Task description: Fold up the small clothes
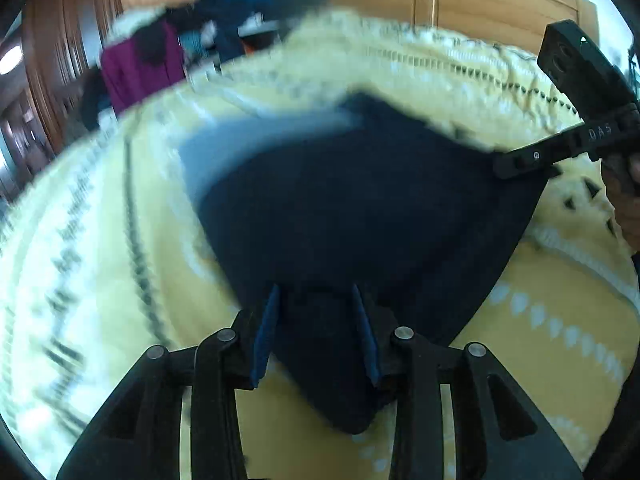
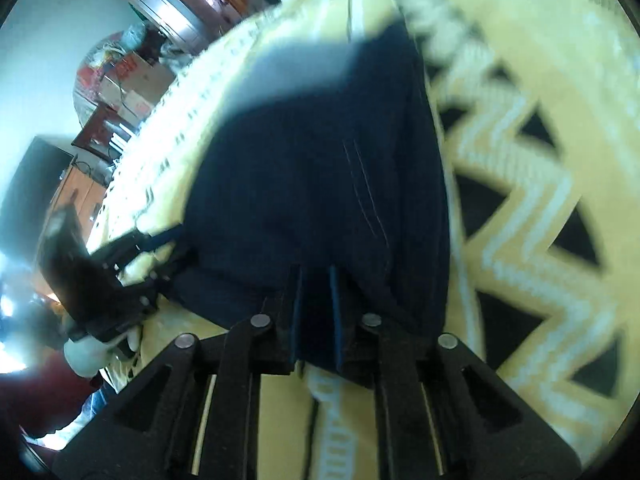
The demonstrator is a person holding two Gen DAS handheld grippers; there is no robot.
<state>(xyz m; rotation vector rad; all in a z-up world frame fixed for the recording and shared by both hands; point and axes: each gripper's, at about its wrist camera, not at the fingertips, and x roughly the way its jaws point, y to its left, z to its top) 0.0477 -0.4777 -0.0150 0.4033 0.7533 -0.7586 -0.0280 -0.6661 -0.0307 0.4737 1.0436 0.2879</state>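
A dark navy garment [image 1: 360,208] lies on a yellow patterned blanket [image 1: 120,240]. The left gripper [image 1: 316,336] has its jaws partly closed on the near edge of the cloth, and the right gripper [image 2: 316,316] likewise has its jaws pinching another edge. Both views are blurred.

A: Your left wrist view is smeared by motion: the blanket [image 1: 100,248] pattern streaks on the left, sharper at lower right.

B: And the right?

A: Also blurred. Cold bright light blows out your upper left there, near the wall [image 2: 48,40]. Both views bend hard at the rim, with black corners.

B: The garment [image 1: 360,208]?

A: Almost featureless dark, except a pale washed-out sheen on its far edge. Only the stitching [image 2: 366,188] reads clearly.
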